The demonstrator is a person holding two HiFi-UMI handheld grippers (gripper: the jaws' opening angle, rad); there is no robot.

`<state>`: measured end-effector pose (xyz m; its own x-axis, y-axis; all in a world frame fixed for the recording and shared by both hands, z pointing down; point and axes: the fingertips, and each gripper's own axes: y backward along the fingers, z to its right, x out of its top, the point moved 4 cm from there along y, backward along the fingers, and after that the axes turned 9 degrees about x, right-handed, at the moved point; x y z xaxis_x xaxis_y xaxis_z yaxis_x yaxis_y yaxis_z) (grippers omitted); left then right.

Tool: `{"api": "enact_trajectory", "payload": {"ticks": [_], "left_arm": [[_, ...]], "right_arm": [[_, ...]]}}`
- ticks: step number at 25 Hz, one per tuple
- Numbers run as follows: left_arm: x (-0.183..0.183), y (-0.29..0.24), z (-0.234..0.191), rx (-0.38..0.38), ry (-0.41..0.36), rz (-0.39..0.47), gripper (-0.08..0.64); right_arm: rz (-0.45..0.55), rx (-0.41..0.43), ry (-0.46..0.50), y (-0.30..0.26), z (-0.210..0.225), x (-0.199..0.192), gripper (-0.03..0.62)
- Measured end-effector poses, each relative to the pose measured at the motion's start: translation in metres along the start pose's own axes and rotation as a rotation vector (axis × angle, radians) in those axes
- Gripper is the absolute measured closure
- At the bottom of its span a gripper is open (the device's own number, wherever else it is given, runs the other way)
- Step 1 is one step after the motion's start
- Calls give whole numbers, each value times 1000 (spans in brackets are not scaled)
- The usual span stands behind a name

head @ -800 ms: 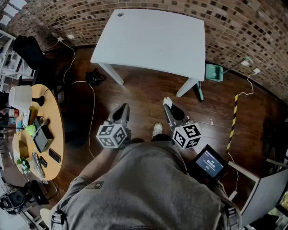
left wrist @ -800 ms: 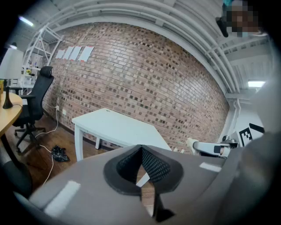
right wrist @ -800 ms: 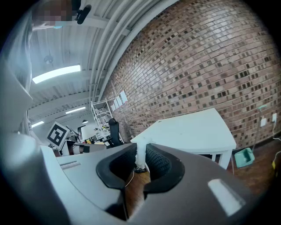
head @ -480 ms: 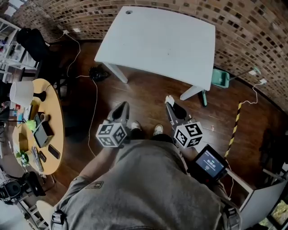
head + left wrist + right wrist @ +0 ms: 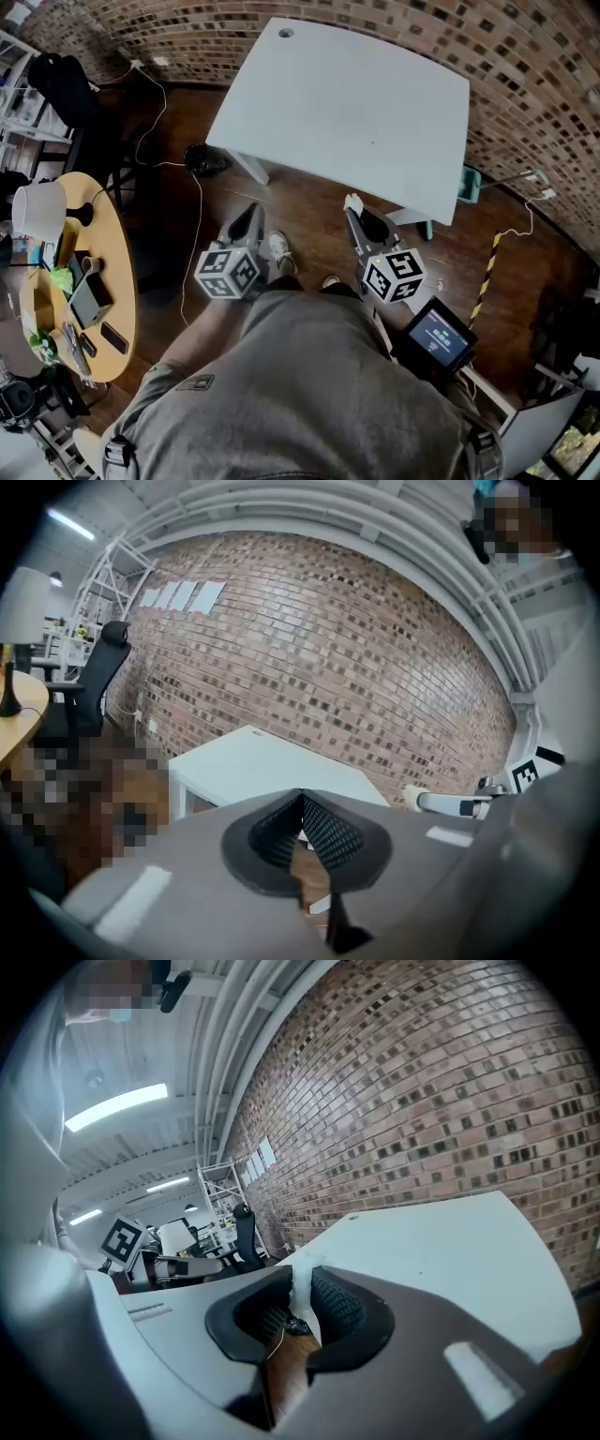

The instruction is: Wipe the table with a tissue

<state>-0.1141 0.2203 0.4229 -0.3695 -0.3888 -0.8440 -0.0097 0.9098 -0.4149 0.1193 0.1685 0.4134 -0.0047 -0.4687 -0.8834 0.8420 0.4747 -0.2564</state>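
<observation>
A small white tissue (image 5: 301, 1290) is seen as a thin, crumpled strip clamped between the jaws of the right gripper (image 5: 306, 1283). In the head view it shows as a white tuft at the tip of that gripper, held above the wooden floor (image 5: 309, 197) just short of the near edge of the bench (image 5: 347, 103). The jaws of the left gripper (image 5: 302, 801) are closed tip to tip, and only floor is seen through the gap below them.

The bench top is white, with 1 small round hole near a far corner. Its near edge runs slanted across the head view, and the 2 grippers are held side by side in front of it, apart from each other. A brick wall (image 5: 525, 56) stands close behind the bench. Open floor lies between the bench and a round wooden table (image 5: 108, 281) at the left, crossed by a white cable (image 5: 194, 234). A green dustpan (image 5: 469, 183) lies beside the bench's right legs.

The ribbed pads of the jaws are shown only in the 2 gripper views. An office chair (image 5: 98, 667) is seen upright in the left gripper view, and a ceiling light (image 5: 117, 1105) only in the right gripper view. A small lit screen (image 5: 439, 337) at the person's right side appears only in the head view.
</observation>
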Motion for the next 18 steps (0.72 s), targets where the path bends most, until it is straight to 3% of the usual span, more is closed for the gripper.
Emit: {"api": "enact_trajectory", "payload": {"ticks": [10,18], "left_arm": [[54,-62,-77,-48,12,-12,558],[72,-86,-118,-28,37,-25,558]], "right_arm": [[-33,-41,40,-118,2,35,520],[-75,-36,53,-180,8,44,520]]}}
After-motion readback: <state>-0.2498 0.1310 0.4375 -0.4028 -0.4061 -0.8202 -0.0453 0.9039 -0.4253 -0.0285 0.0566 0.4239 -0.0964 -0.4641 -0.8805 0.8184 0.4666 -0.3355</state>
